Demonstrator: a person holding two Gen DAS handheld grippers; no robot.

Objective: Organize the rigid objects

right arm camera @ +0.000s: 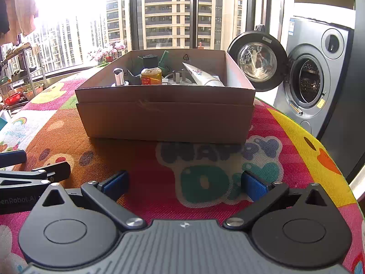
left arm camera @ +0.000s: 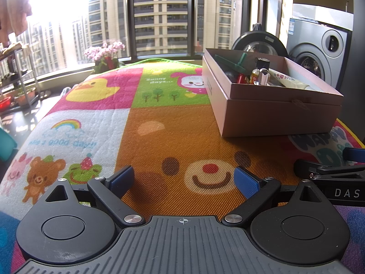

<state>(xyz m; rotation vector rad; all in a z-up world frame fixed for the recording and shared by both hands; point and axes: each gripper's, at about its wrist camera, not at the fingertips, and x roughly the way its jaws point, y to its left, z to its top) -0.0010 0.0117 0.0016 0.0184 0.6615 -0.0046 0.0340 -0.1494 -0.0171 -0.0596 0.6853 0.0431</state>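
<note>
A brown cardboard box stands on the cartoon-print mat, straight ahead in the right wrist view and at the far right in the left wrist view. Inside it are an amber bottle with a black cap, a silver-capped item, a green plastic piece and a white tube. My left gripper is open over the orange bear face, nothing between its blue pads. My right gripper is open too, short of the box, holding nothing.
A washing machine with its round door swung open stands right of the table. A metal rack with bowls and pots is at the left. Pink flowers sit on the window ledge beyond the mat's far edge.
</note>
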